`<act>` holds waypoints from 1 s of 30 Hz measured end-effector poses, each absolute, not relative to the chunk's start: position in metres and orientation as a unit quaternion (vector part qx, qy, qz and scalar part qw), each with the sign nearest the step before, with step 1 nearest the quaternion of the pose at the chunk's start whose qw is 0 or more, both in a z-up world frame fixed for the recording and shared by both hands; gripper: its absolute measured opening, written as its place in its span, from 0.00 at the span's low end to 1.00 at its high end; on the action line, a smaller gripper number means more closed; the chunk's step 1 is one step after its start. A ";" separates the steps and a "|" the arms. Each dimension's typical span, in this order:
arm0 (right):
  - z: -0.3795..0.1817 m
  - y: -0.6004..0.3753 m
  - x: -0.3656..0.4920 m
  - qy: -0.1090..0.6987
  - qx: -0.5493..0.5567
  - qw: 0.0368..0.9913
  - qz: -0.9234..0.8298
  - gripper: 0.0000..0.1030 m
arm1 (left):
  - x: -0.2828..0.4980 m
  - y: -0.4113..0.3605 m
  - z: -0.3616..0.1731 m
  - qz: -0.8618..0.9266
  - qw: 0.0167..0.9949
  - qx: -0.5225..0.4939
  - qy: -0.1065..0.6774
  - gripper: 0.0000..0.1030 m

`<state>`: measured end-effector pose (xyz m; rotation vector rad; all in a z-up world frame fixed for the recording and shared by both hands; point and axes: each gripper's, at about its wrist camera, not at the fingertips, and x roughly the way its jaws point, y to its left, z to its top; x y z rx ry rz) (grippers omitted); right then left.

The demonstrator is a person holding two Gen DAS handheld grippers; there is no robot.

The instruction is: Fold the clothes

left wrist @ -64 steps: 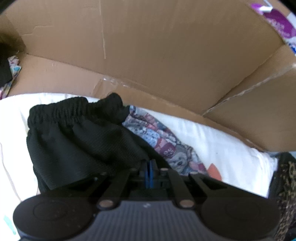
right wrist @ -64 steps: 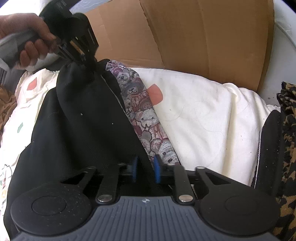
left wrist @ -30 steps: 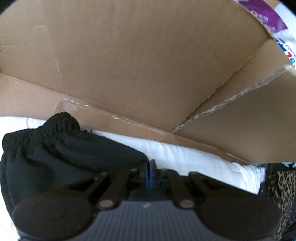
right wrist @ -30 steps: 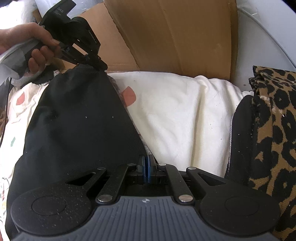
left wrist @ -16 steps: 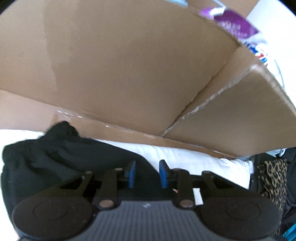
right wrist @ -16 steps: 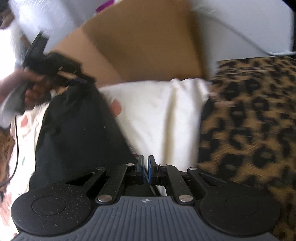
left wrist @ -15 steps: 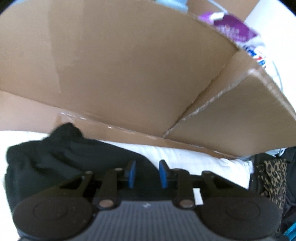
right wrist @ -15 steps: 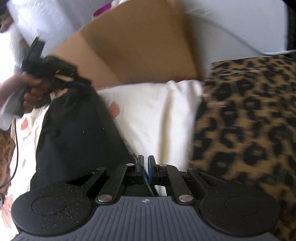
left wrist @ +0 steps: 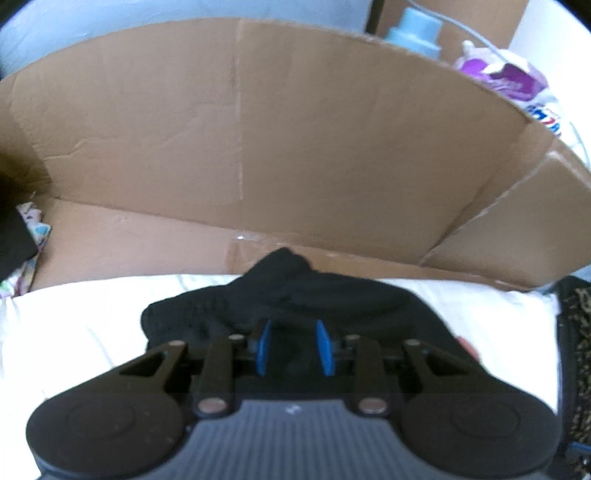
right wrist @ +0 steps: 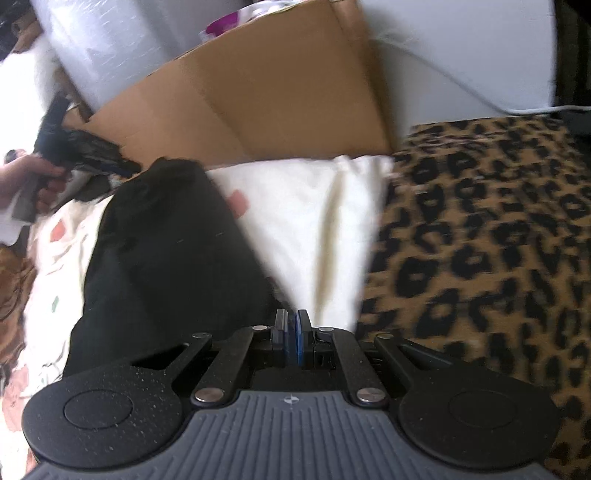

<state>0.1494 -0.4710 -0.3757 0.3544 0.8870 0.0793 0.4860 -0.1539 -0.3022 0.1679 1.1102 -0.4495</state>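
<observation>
A black garment [left wrist: 295,295] lies bunched on the white sheet [left wrist: 74,325] just beyond my left gripper [left wrist: 291,347]. That gripper is open, its blue pads apart over the cloth and not pressing it. In the right wrist view the same garment [right wrist: 166,258] stretches flat from the cardboard towards my right gripper [right wrist: 291,325]. The right gripper is shut, with no cloth showing between its pads; the garment's edge ends just left of them. At the far left, blurred, a hand [right wrist: 22,181] holds the left gripper [right wrist: 55,144] behind the garment's top.
A cardboard wall [left wrist: 295,129] stands along the back of the sheet [right wrist: 314,221]. Leopard-print fabric [right wrist: 480,240] covers the right side. A blue bottle [left wrist: 413,29] and a purple packet [left wrist: 506,77] sit behind the cardboard. Patterned cloth [left wrist: 29,236] lies at the left.
My left gripper opened and let go of the black garment's waistband, then drew back from it. My right gripper stayed shut and swung right, bringing the leopard fabric into view.
</observation>
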 end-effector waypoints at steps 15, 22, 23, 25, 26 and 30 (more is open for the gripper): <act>-0.410 -0.422 0.201 0.447 0.107 0.887 0.048 0.03 | 0.496 -0.169 -0.353 -0.196 0.823 0.090 0.525 0.29; -0.420 -0.435 0.204 0.451 0.095 0.887 0.028 0.05 | 0.492 -0.161 -0.347 -0.215 0.831 0.078 0.507 0.28; -0.419 -0.437 0.204 0.452 0.095 0.886 0.026 0.05 | 0.493 -0.162 -0.347 -0.218 0.830 0.083 0.507 0.28; -0.417 -0.438 0.201 0.454 0.091 0.886 0.025 0.05 | 0.494 -0.165 -0.348 -0.219 0.827 0.094 0.509 0.28; -0.416 -0.438 0.200 0.455 0.088 0.886 0.024 0.05 | 0.495 -0.168 -0.350 -0.216 0.826 0.099 0.511 0.28; -0.410 -0.447 0.195 0.464 0.109 0.878 0.032 0.06 | 0.499 -0.182 -0.361 -0.204 0.819 0.128 0.520 0.30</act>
